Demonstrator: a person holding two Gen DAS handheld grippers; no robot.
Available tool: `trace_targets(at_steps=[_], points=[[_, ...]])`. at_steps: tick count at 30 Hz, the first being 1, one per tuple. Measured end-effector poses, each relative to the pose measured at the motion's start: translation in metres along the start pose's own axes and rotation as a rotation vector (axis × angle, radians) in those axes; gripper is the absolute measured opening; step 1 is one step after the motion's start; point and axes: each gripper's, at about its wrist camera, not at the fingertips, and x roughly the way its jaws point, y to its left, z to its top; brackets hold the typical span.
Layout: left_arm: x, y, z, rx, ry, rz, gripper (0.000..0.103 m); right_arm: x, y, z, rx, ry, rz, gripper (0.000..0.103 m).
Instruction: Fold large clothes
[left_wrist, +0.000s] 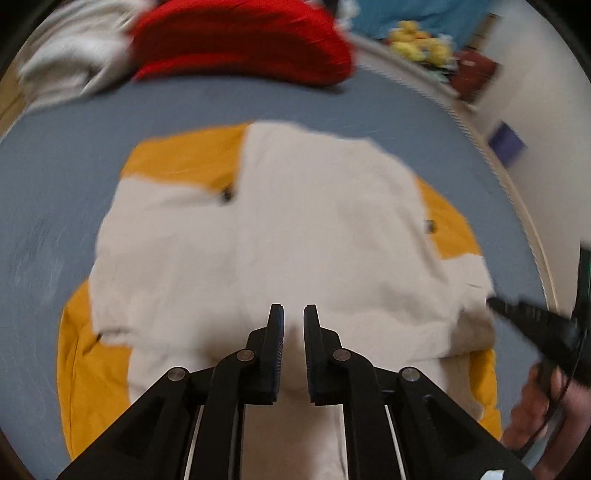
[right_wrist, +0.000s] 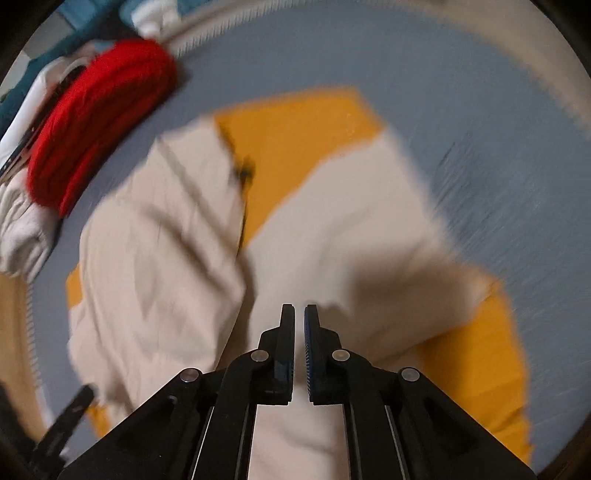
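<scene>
A cream and mustard-yellow garment (left_wrist: 288, 236) lies partly folded on the grey-blue surface (left_wrist: 55, 184); it also shows in the right wrist view (right_wrist: 332, 236). My left gripper (left_wrist: 293, 314) hovers over its near cream part, jaws nearly closed with a narrow gap, nothing between them. My right gripper (right_wrist: 299, 314) is above the cream fabric, jaws almost together, nothing seen gripped. The right gripper's tip (left_wrist: 524, 314) shows at the garment's right edge in the left wrist view. Both views are motion-blurred.
A folded red garment (left_wrist: 240, 40) and a crumpled white one (left_wrist: 70, 62) lie at the far side of the surface. Yellow soft toys (left_wrist: 417, 40) sit beyond the rim. A white wall (left_wrist: 546, 110) stands to the right.
</scene>
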Motion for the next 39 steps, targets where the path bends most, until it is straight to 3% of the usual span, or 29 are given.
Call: trace_targets(at_steps=[2, 4, 6, 7, 9, 10, 13, 15, 21, 24, 26, 27, 29, 30, 32, 35, 39], points=[[0.007, -0.013, -0.002, 0.049, 0.019, -0.046, 0.010, -0.020, 0.004, 0.005, -0.032, -0.113, -0.021, 0.009], [0.028, -0.020, -0.008, 0.046, 0.088, -0.098, 0.010, -0.027, 0.017, 0.007, -0.098, -0.171, 0.037, 0.013], [0.048, -0.013, -0.018, 0.024, 0.176, -0.111, 0.010, -0.014, 0.033, 0.007, -0.185, -0.113, 0.159, 0.017], [0.065, -0.010, -0.026, 0.021, 0.245, -0.087, 0.010, 0.001, 0.041, 0.003, -0.214, -0.035, 0.236, 0.017], [0.083, -0.011, -0.036, 0.048, 0.332, -0.019, 0.010, 0.022, 0.042, -0.004, -0.211, 0.042, 0.240, 0.018], [0.083, -0.008, -0.037, 0.054, 0.339, -0.022, 0.010, 0.035, 0.043, -0.009, -0.215, 0.091, 0.214, 0.018], [0.062, -0.004, -0.022, 0.051, 0.278, -0.039, 0.011, 0.066, 0.039, -0.020, -0.195, 0.216, 0.123, 0.018], [0.047, 0.002, -0.014, 0.065, 0.235, -0.045, 0.015, 0.065, 0.035, -0.021, -0.157, 0.227, 0.110, 0.018], [0.032, 0.043, -0.002, -0.023, 0.200, -0.003, 0.015, 0.019, 0.059, -0.014, -0.258, 0.023, 0.148, 0.018], [0.013, 0.053, -0.003, -0.050, 0.167, -0.015, 0.015, 0.009, 0.072, -0.021, -0.292, -0.003, 0.209, 0.018], [0.002, 0.050, -0.004, -0.043, 0.148, -0.015, 0.015, 0.020, 0.078, -0.031, -0.311, 0.065, 0.264, 0.021], [-0.006, 0.052, -0.005, -0.040, 0.140, -0.017, 0.015, 0.032, 0.081, -0.038, -0.322, 0.143, 0.296, 0.022], [-0.023, 0.056, -0.005, -0.036, 0.118, -0.027, 0.015, 0.054, 0.077, -0.048, -0.324, 0.225, 0.237, 0.022], [-0.033, 0.059, -0.006, -0.033, 0.102, -0.032, 0.015, 0.059, 0.071, -0.053, -0.312, 0.238, 0.185, 0.022], [-0.051, 0.067, -0.005, -0.026, 0.071, -0.036, 0.016, 0.057, 0.064, -0.054, -0.281, 0.229, 0.174, 0.022], [-0.073, 0.076, -0.008, -0.042, 0.019, -0.040, 0.017, 0.017, 0.068, -0.050, -0.315, 0.089, 0.139, 0.022], [-0.102, 0.084, -0.020, -0.072, -0.065, -0.045, 0.017, -0.074, 0.070, -0.062, -0.393, -0.196, 0.155, 0.022]])
